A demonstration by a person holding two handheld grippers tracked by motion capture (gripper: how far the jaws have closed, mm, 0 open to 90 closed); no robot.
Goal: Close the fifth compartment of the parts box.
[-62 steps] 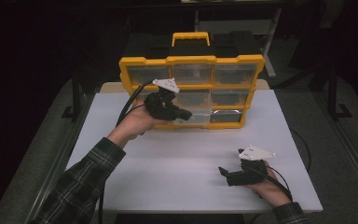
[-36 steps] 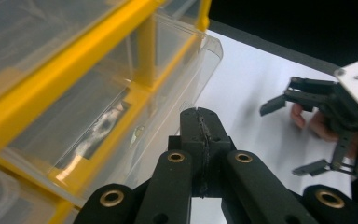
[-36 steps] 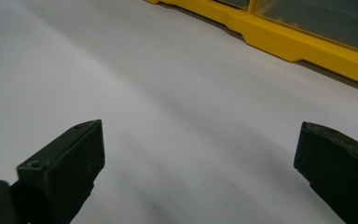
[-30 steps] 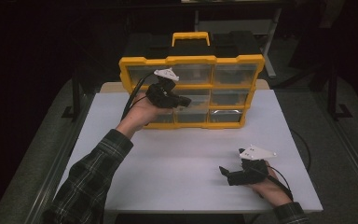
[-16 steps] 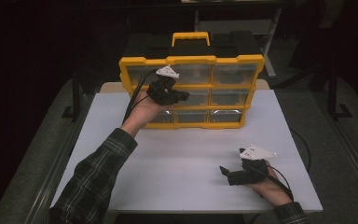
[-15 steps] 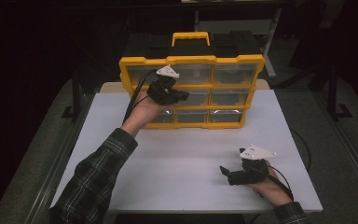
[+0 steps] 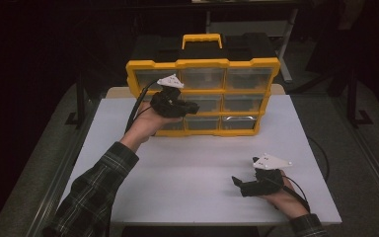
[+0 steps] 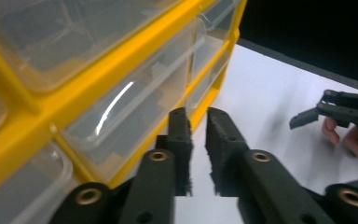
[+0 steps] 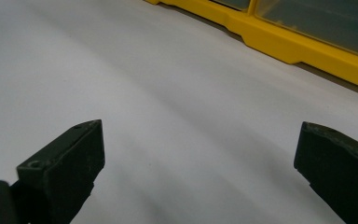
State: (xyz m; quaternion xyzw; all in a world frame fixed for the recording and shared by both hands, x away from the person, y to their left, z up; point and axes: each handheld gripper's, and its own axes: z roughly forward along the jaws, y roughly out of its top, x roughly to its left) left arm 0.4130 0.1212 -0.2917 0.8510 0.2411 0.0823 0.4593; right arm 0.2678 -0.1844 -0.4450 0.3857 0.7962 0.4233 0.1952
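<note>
Holding your left gripper (image 7: 190, 106) up at the front of the yellow drawer organizer (image 7: 203, 63), you've got its tips by the middle row, left-centre drawer (image 7: 205, 102). Jaws have just been opening: small gap betw. the pads, nothing in it, and in the left gripper view (image 8: 199, 140) they sit just beside the clear drawer fronts, not gripping any. Organizer stands upright at the far edge of the white table (image 7: 187, 168), handle on top. Your right gripper (image 7: 237, 181) rests low on the table near the front right corner, well apart from the organizer, jaws spread wide w/ nothing between (image 9: 198, 163).
</note>
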